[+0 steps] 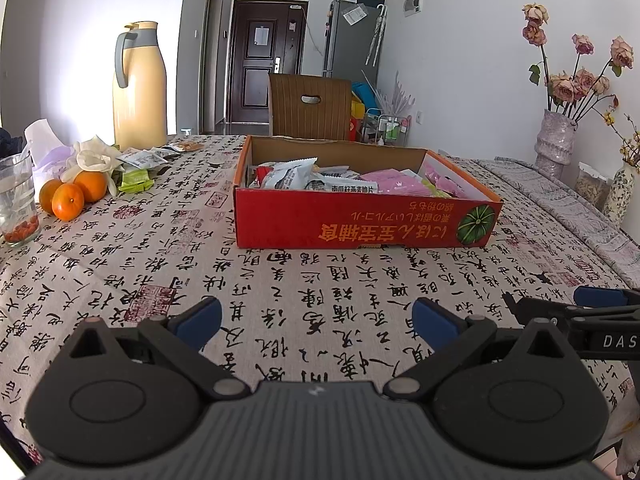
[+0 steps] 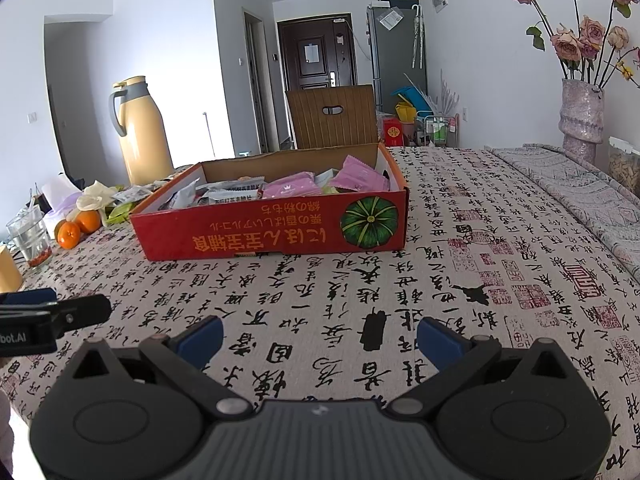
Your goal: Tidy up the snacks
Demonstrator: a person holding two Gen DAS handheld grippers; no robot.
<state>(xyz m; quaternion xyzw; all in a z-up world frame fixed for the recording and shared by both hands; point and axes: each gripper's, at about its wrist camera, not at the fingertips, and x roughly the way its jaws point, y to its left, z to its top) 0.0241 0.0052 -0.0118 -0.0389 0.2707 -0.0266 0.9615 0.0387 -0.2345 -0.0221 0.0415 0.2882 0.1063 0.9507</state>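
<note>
A red cardboard box (image 1: 360,222) holds several snack packets, white and pink (image 1: 394,184); it also shows in the right wrist view (image 2: 272,236). Loose snack packets (image 1: 138,170) lie on the table at the far left, near the oranges. My left gripper (image 1: 316,322) is open and empty, low over the tablecloth in front of the box. My right gripper (image 2: 320,338) is open and empty, also in front of the box, to the right of the left one. Each gripper shows at the edge of the other's view.
Three oranges (image 1: 70,198), a glass (image 1: 18,200), white flowers and a yellow thermos (image 1: 138,88) stand at the left. Vases with dried roses (image 1: 556,140) and a jar stand at the right. A chair (image 1: 310,106) is behind the table.
</note>
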